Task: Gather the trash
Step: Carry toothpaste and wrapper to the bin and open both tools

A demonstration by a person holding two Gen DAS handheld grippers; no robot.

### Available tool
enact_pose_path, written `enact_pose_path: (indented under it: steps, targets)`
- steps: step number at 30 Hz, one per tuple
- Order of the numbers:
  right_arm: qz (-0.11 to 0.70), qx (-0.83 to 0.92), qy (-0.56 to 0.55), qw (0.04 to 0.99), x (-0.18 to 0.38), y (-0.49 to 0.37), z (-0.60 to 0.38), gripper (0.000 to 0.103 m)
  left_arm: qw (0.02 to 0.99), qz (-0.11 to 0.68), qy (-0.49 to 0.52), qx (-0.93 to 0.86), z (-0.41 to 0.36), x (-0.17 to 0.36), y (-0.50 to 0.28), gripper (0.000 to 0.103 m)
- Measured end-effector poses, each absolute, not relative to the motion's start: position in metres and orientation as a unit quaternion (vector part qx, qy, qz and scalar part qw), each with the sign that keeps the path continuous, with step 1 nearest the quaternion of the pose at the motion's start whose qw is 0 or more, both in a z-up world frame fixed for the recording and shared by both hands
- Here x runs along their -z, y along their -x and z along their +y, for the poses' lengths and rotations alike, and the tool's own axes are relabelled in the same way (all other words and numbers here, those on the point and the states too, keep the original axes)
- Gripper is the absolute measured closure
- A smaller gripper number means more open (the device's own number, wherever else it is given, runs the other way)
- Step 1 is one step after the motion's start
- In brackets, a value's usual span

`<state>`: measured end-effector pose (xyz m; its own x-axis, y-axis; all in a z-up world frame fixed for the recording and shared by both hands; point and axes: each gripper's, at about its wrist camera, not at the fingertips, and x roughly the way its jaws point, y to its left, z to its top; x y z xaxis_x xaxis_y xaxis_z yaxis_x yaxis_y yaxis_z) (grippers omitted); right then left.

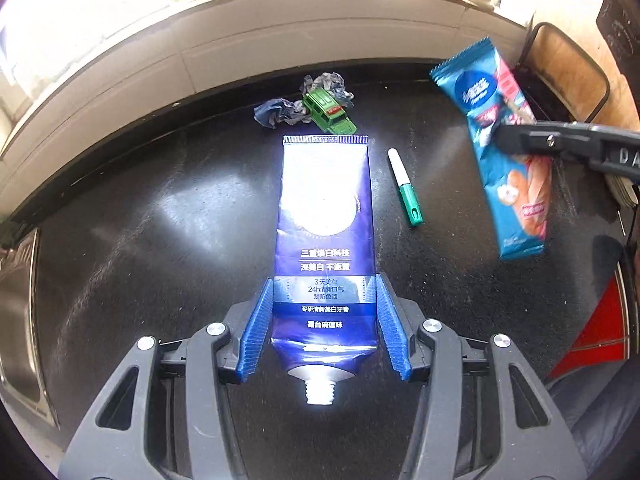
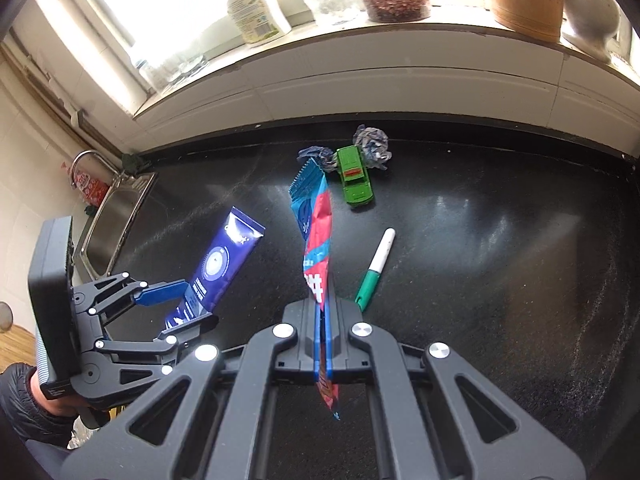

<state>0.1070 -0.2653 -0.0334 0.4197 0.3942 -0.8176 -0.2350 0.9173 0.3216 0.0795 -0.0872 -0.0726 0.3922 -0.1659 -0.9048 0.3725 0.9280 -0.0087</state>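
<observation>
The left tool (image 1: 325, 312) has its blue ridged pads pressed on both edges of a dark blue toothpaste tube (image 1: 325, 240), gripping it near the uncapped threaded neck, which points to 6 o'clock in the left wrist view; the crimped flat end points to 12 o'clock, and the tube is lifted above the black worktop (image 1: 160, 220). In the right wrist view the same tube juts up toward 1 o'clock from that tool at the lower left. The right tool (image 2: 323, 344) is clamped flat on a blue and red snack wrapper (image 2: 314, 232), seen edge-on between its closed fingers, with its serrated end toward 12 o'clock and a short tail hanging out toward 6 o'clock. Lying on the worktop, a white marker with a green cap (image 2: 374, 270) sits at 3 o'clock of the tube in the left view, close by but apart. At 12 o'clock of the tube's crimped end stands a green toy car (image 1: 329, 114), touching two crumpled blue-grey paper wads (image 1: 280, 112), one at its 9 o'clock and one at its 12 o'clock, near the worktop's back edge below a white sill. A steel sink (image 2: 116, 216) lies at the far left
</observation>
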Motion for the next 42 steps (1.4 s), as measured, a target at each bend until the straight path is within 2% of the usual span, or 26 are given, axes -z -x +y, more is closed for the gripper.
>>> enact_pose_path:
  steps: [5, 11, 17, 22, 27, 32, 42]
  targets:
    - [0.501, -0.204, -0.063, 0.839, 0.027, -0.097, -0.245, 0.101, 0.84, 0.516, -0.09, 0.142, -0.069, 0.058, -0.066, 0.053]
    - [0.483, -0.263, -0.03, 0.834, 0.005, -0.092, -0.187, 0.101, 0.862, 0.498, -0.048, 0.079, -0.014, 0.028, -0.037, 0.053]
    - [0.467, -0.376, 0.02, 0.8, -0.011, -0.077, -0.074, 0.101, 0.87, 0.492, 0.002, -0.025, 0.072, 0.01, 0.022, 0.053]
    - [0.476, -0.479, 0.068, 0.734, 0.005, -0.033, 0.047, 0.101, 0.855, 0.5, 0.039, -0.13, 0.148, 0.018, 0.093, 0.053]
    - [0.502, -0.55, 0.115, 0.657, 0.044, 0.031, 0.145, 0.101, 0.812, 0.53, 0.109, -0.219, 0.219, 0.059, 0.179, 0.053]
    - [0.533, -0.579, 0.166, 0.594, 0.108, 0.098, 0.225, 0.101, 0.765, 0.558, 0.173, -0.272, 0.274, 0.127, 0.248, 0.053]
    - [0.586, -0.553, 0.229, 0.546, 0.243, 0.146, 0.333, 0.1, 0.744, 0.543, 0.253, -0.296, 0.346, 0.26, 0.291, 0.053]
